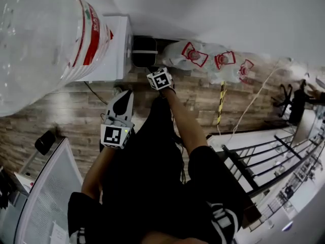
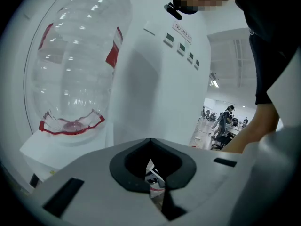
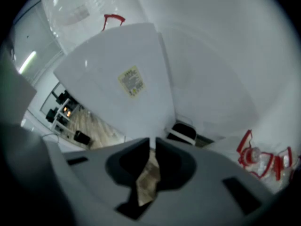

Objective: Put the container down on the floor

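Sitting on top of a white dispenser (image 1: 114, 50), the container (image 1: 45, 39) is a large clear bottle with a red label band, and it fills the upper left of the head view; it is up off the wooden floor (image 1: 61, 111), not down on it. The left tool (image 2: 150, 142) is raised towards the container without touching it. In the left gripper view its jaws meet at the tips and grip nothing, and the bottle's ribbed body rises beyond them on the left. The right tool (image 3: 151, 142) is held farther forward, near the dispenser's side. Its jaws stand almost together, with only a thin slit between the tips and nothing in that slit; a strip of floor shows through lower down. The right gripper view looks up the dispenser's side panel, which carries a small yellow sticker (image 3: 130, 80), with the bottom of the container at the very top. At the foot of the dispenser, against the wall, stands a dark box-like thing (image 1: 143, 51). Just beyond it, clear bags (image 1: 203, 55) with red-marked bottles inside lie on the floor. A yellow-and-black striped strip (image 1: 222, 103) runs across the boards near them, and a black railing (image 1: 264, 161) crosses the lower right of the head view.
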The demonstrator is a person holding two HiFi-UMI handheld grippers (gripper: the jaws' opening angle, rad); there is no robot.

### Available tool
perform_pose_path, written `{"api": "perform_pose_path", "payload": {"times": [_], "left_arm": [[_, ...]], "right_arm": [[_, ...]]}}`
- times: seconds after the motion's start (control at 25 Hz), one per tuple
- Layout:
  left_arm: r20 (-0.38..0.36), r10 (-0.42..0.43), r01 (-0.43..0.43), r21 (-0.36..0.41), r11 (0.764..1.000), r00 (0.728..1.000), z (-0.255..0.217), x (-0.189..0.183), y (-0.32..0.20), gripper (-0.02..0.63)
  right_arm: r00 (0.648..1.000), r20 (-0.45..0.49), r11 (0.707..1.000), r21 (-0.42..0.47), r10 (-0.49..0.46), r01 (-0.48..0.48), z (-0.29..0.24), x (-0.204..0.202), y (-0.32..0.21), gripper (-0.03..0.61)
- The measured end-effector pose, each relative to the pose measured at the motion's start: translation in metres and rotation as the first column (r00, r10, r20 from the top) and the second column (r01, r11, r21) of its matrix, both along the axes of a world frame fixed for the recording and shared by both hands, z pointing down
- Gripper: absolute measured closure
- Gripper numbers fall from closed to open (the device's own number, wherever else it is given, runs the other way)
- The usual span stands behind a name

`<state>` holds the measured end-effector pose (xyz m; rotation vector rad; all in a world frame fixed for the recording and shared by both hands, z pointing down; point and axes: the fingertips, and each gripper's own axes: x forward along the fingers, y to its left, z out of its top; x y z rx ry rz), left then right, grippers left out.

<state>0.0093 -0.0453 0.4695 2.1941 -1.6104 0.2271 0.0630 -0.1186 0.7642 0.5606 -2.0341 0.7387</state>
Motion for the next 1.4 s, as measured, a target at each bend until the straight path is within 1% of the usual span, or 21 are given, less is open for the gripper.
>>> {"api": "perform_pose_path", "payload": {"times": [0.16,0.28,0.4,0.56,0.72,0.8,0.92,1.08,1.28,1.4], "left_arm": [[0.002,0.024,-0.024,0.044,0.999,1.000,-0.024,-0.003,0.005,0.584],[0.003,0.029,-0.029,0.066,0.997,1.000,-0.037,-0.008,0.005,0.584],[0.009,0.030,-0.031,0.087,0.996,1.000,-0.049,-0.014,0.003,0.584],[0.024,0.030,-0.032,0.104,0.994,0.999,-0.063,-0.019,0.003,0.584],[0.016,0.031,-0.033,0.130,0.991,0.999,-0.075,-0.021,0.001,0.584],[0.000,0.030,-0.030,0.137,0.990,1.000,-0.077,-0.022,0.002,0.584],[-0.007,0.035,-0.033,0.139,0.990,0.999,-0.078,-0.023,0.003,0.584],[0.034,0.052,-0.058,0.170,0.984,0.998,-0.090,-0.023,0.003,0.584],[0.065,0.074,-0.086,0.205,0.975,0.995,-0.102,-0.023,-0.001,0.584],[0.069,0.087,-0.099,0.202,0.974,0.994,-0.101,-0.022,-0.002,0.584]], "right_arm": [[0.997,0.028,0.997,0.006,0.071,-0.072,-0.054,0.005,0.018,0.518],[0.989,0.063,0.991,0.010,0.131,-0.132,-0.089,0.007,0.020,0.525],[0.981,0.085,0.983,0.043,0.176,-0.180,-0.121,0.011,0.018,0.530],[0.958,0.153,0.962,0.090,0.243,-0.258,-0.173,0.020,0.014,0.535],[0.932,0.225,0.938,0.137,0.285,-0.320,-0.221,0.030,0.011,0.535],[0.917,0.261,0.924,0.157,0.301,-0.348,-0.240,0.033,0.011,0.535],[0.897,0.309,0.903,0.192,0.317,-0.385,-0.266,0.038,0.011,0.535],[0.882,0.360,0.880,0.248,0.306,-0.406,-0.296,0.040,0.021,0.538],[0.878,0.388,0.858,0.309,0.281,-0.411,-0.326,0.039,0.040,0.538],[0.867,0.410,0.830,0.349,0.283,-0.436,-0.340,0.042,0.044,0.538]]}}
